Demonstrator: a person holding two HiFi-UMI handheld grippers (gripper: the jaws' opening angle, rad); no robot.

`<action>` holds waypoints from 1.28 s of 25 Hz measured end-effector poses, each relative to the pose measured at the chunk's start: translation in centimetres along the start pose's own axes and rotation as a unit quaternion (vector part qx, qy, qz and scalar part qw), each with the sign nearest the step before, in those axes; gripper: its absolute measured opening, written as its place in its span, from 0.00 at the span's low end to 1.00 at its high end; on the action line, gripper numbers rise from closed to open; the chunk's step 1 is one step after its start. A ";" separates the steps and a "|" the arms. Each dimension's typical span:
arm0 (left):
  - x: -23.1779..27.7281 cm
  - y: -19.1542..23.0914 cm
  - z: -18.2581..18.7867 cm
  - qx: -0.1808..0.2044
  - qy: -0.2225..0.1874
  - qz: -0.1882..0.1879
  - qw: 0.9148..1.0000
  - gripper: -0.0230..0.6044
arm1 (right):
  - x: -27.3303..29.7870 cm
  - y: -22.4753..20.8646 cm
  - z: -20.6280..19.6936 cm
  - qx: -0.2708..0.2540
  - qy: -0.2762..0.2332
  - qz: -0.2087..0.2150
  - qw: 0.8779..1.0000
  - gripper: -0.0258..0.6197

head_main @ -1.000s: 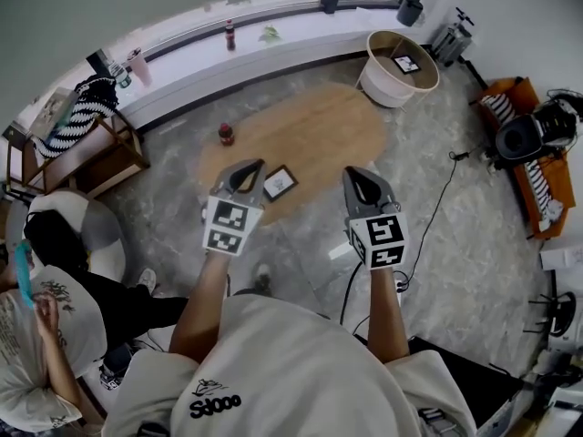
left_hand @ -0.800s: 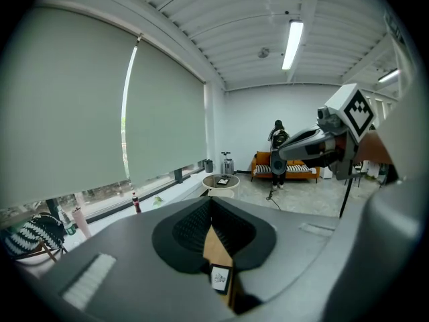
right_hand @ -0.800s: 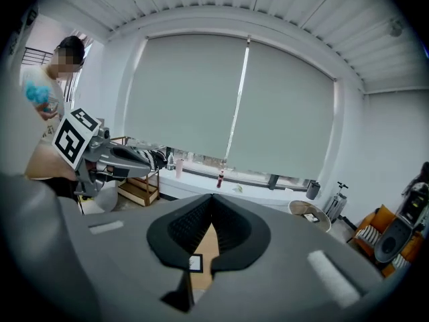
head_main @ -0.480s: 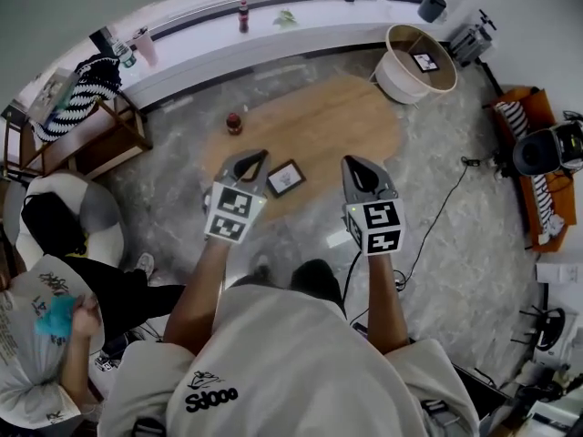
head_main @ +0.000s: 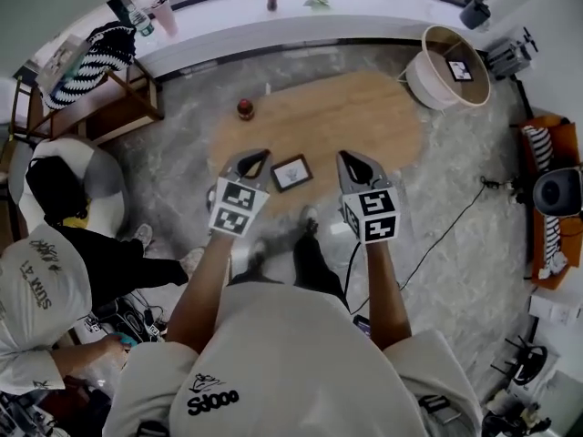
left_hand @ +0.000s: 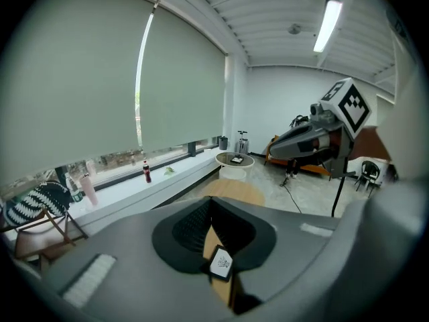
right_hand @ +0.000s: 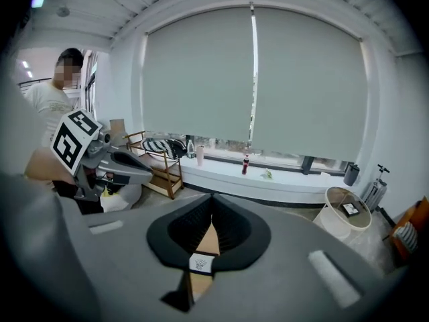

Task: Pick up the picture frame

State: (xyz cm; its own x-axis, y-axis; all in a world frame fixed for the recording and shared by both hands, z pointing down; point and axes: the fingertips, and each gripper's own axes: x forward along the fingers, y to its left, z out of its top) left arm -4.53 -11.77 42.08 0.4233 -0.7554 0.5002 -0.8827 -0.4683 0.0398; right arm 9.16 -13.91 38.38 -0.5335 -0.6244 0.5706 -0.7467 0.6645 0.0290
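While a second ago the picture frame (head_main: 291,172) lay just off the left gripper's tip, in the head view it now lies between the left gripper (head_main: 258,156) and the right gripper (head_main: 343,157), flat on the near edge of the oval wooden table (head_main: 346,116). It touches neither gripper. Both grippers have come forward over the table edge, and the window sill has slid up to the top of the picture. A small dark jar (head_main: 245,109) stands further back on the table, well apart from the frame. A round white basket (head_main: 435,85) sits on the floor beyond the table's right end.

Only the left gripper view shows how its jaws stand: they are clenched tip to tip, with nothing between them. The frame appears below them through the gap in the gripper body (left_hand: 221,263). The right gripper (left_hand: 315,139) shows here from the side, against the far wall. A dark bottle (left_hand: 146,172) stands on the sill.

From the right gripper view, its jaws are likewise pressed together and empty, with the frame (right_hand: 200,263) seen beneath them on the wood. The left gripper (right_hand: 107,161) shows at the left. Behind it stands a wooden rack (right_hand: 164,170) draped with striped cloth.
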 end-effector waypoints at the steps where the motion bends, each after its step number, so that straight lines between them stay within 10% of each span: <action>1: 0.7 0.3 -0.3 -0.005 0.007 0.005 1.000 0.05 | 0.9 -0.3 -0.3 -0.002 0.007 0.012 1.000 0.05; 32: 16.2 2.0 -23.8 -0.195 0.192 0.083 0.958 0.10 | 20.4 -3.2 -20.9 0.037 0.195 0.150 0.968 0.14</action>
State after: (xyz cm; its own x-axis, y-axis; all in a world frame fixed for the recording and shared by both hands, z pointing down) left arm -4.26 -14.08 70.83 0.2295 -0.5450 0.8064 -0.9724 -0.0923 0.2144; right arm 8.97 -20.18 67.12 -0.5507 -0.1952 0.8116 -0.6160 0.7512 -0.2373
